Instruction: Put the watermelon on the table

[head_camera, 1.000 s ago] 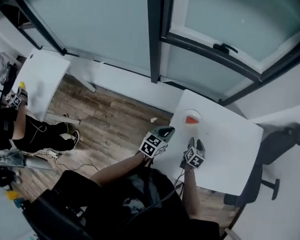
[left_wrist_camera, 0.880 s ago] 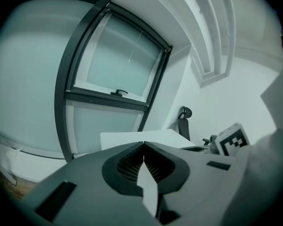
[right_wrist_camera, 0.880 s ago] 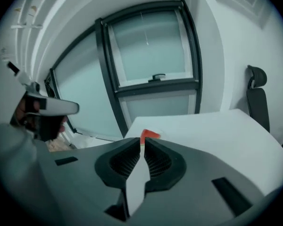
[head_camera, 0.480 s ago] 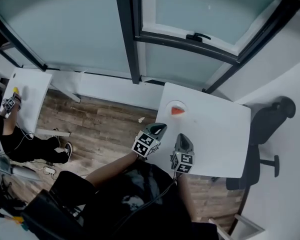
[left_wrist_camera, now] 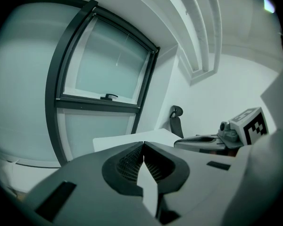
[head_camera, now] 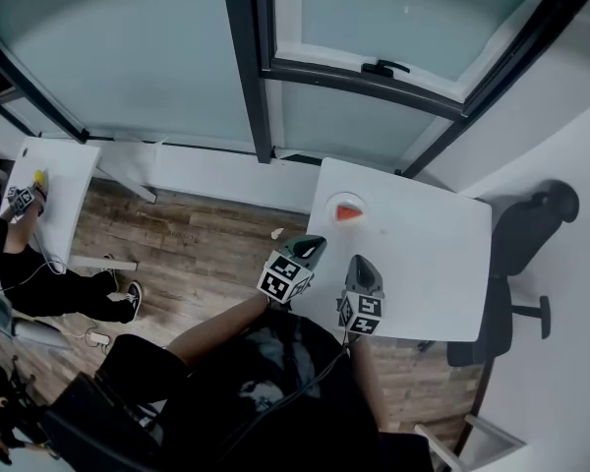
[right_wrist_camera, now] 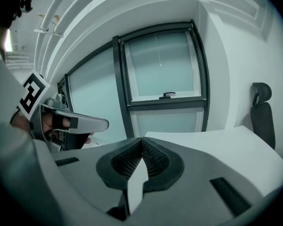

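Observation:
A red watermelon slice [head_camera: 347, 213] lies on a small white plate [head_camera: 350, 200] at the far left part of the white table [head_camera: 423, 264]. Both grippers hover over the table's near left edge, well short of the plate. My left gripper [head_camera: 313, 244] is shut with nothing in it; its ribbed pads [left_wrist_camera: 132, 161] meet in the left gripper view. My right gripper [head_camera: 359, 261] is also shut and empty, its pads [right_wrist_camera: 153, 159] pressed together. Each gripper view shows the other gripper alongside: the right gripper [left_wrist_camera: 203, 140] and the left gripper [right_wrist_camera: 80, 122]. Neither gripper view shows the slice.
A black office chair [head_camera: 531, 234] stands right of the table, by the white wall. Large dark-framed windows [head_camera: 256, 77] run along the far side. Wood floor [head_camera: 197, 254] lies to the left, where another person sits at a second white table [head_camera: 54, 180].
The right gripper has drawn back from the plate and risen, and its jaws have come together. The left gripper shifted slightly. Over the last half second both hold still.

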Motion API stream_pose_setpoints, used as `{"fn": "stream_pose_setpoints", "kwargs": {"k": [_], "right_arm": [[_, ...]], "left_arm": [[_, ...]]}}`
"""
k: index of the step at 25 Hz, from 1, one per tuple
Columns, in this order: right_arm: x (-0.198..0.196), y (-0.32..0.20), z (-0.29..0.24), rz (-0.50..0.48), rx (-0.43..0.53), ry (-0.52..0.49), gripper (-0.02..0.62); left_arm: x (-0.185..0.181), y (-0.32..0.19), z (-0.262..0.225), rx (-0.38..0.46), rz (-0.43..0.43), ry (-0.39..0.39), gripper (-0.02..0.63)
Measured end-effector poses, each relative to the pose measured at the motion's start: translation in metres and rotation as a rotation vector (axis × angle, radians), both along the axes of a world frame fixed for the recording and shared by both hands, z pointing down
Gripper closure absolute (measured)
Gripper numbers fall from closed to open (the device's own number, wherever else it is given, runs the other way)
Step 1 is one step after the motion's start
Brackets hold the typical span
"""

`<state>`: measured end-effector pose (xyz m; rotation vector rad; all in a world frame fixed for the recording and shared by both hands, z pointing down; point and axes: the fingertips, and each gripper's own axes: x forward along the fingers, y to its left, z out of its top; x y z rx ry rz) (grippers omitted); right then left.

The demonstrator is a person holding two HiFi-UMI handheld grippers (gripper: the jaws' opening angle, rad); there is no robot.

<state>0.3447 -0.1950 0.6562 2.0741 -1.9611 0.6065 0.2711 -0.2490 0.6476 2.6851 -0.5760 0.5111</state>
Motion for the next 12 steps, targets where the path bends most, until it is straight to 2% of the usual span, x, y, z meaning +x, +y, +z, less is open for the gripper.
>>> {"fn": "stream_pose_setpoints", "kwargs": {"k": [12], "right_arm": [[-0.003, -0.012, -0.005, 0.005, -0.002, -0.022, 0.583]], "left_arm": [[-0.005, -0.006, 0.006, -0.009, 0.022, -0.026, 0.598]]}}
